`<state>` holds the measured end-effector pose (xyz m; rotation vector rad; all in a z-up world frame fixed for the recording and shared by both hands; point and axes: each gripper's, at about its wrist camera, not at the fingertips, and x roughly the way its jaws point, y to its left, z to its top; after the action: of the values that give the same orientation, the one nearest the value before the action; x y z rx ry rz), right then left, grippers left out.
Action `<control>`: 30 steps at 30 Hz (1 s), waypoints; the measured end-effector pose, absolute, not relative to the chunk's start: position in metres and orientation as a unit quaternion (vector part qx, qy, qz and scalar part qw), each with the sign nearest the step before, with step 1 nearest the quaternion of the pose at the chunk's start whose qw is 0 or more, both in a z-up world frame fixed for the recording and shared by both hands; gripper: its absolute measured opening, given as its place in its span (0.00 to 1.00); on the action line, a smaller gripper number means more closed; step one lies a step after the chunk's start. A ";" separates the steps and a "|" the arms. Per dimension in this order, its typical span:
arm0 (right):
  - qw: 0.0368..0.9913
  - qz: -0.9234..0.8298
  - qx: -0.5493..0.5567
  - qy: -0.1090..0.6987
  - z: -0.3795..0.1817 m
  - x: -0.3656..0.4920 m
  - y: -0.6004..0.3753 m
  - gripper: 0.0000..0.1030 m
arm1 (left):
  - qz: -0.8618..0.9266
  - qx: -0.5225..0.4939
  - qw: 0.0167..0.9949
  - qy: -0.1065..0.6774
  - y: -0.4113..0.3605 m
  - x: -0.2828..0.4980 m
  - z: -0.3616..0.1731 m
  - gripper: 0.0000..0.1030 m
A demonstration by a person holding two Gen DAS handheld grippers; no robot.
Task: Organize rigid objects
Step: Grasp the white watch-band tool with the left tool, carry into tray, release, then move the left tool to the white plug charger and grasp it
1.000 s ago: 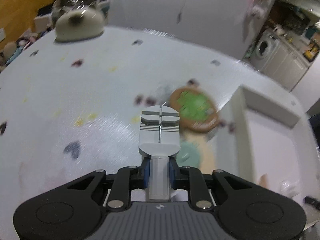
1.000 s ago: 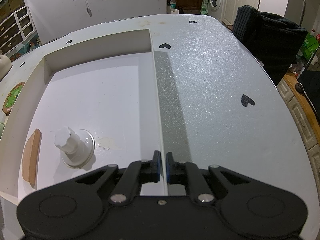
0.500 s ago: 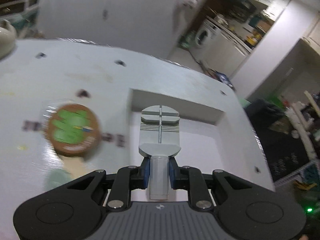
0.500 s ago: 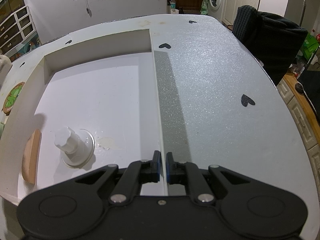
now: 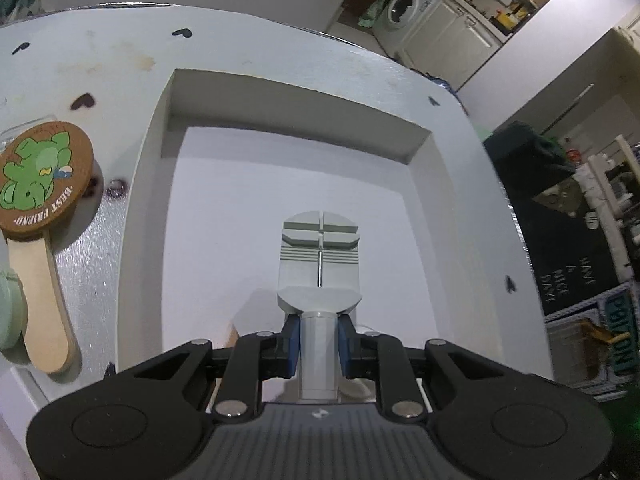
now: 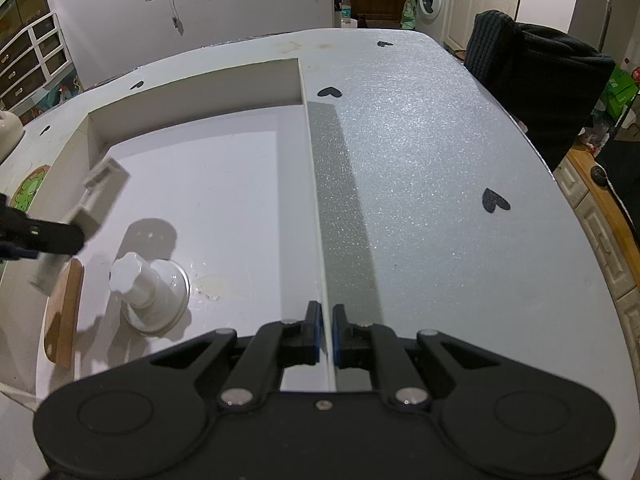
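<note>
The left gripper, clamping the grey tool, is now hanging over the white tray instead of the table, while the right gripper is pinching the tray's wall.

Two downward wrist views, shared tray

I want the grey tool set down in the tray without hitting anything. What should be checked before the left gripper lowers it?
1. Grip: left gripper clamps the grey tool by its stem: ok.
2. Position: tool is over the white tray, inside the walls: ok.
3. Landing spot: tray floor ahead of the tool is bare: ok.
4. Neighbours: white knob piece and wooden piece lie close beneath the tool's rear: not ok.
5. Tray steadied: right gripper is closed on the tray's side wall: ok.
6. Height above the floor: cannot tell.
</note>
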<state>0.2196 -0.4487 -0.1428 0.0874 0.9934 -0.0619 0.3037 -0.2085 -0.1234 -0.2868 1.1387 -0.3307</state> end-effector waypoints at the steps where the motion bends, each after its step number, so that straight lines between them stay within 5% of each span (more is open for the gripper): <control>1: 0.878 -0.030 0.042 0.476 -0.143 0.219 -0.449 0.07 | -0.152 -0.133 0.820 0.535 -0.208 0.305 -0.125 0.20; 8: 0.878 -0.030 0.042 0.476 -0.143 0.219 -0.449 0.07 | -0.139 -0.122 0.812 0.554 -0.209 0.305 -0.132 0.22; 16: 0.878 -0.030 0.042 0.476 -0.143 0.220 -0.449 0.07 | -0.142 -0.112 0.805 0.565 -0.209 0.301 -0.135 0.58; 30: 0.878 -0.030 0.042 0.476 -0.143 0.219 -0.449 0.07 | -0.162 -0.096 0.817 0.545 -0.213 0.288 -0.123 0.93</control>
<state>0.2194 -0.4488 -0.1431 0.0882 0.9926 -0.0623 0.2878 -0.2134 -0.1229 -0.2042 1.1629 -0.3449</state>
